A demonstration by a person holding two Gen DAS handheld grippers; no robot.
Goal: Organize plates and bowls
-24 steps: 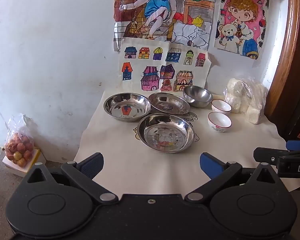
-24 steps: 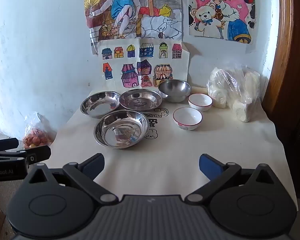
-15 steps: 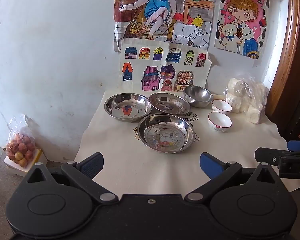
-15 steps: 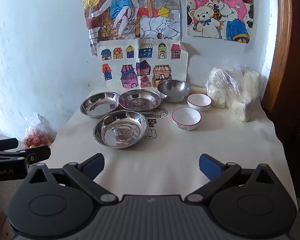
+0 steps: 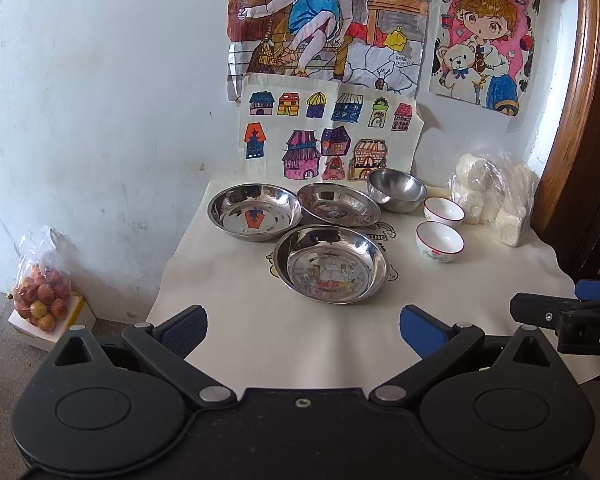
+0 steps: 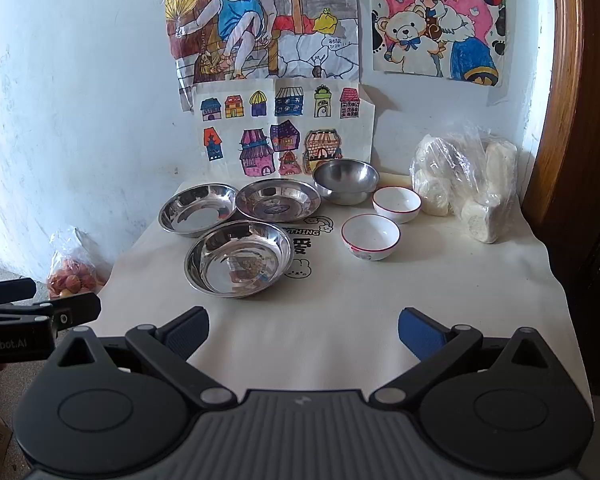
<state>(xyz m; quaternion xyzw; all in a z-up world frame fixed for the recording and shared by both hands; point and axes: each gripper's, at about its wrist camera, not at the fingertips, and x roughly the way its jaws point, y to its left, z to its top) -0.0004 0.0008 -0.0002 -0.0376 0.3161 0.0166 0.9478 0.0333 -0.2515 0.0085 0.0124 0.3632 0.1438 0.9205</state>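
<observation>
**Both grippers hanging back, nothing picked yet**

Change over the last second: basically none. Views have crept slightly, dishes haven't moved. Read: setup phase, no step of the sorting begun.

Left gripper (image 5: 303, 322) fingers released, spread wide, empty, off the table's near edge. Right gripper (image 6: 303, 322) same: released, empty, near edge, right of the left one.

Layout on the cloth-covered table (image 6: 440, 300):
- near steel plate (image 6: 239, 258), centre-left, standing alone
- left steel plate (image 6: 198, 209) and middle steel plate (image 6: 278, 200) toward the back edge, rims touching or overlapping, can't tell which
- steel bowl (image 6: 346, 180) at the back edge, just beside the middle plate
- near white bowl (image 6: 371, 237) and far white bowl (image 6: 397, 204), red-rimmed, right of centre, close but apart

All upright, look empty; steel is shiny and reflective.

Plastic bag (image 6: 466, 188) of white lumps sits in the back right corner, just beside the far white bowl. Likely snag on reach.
</observation>
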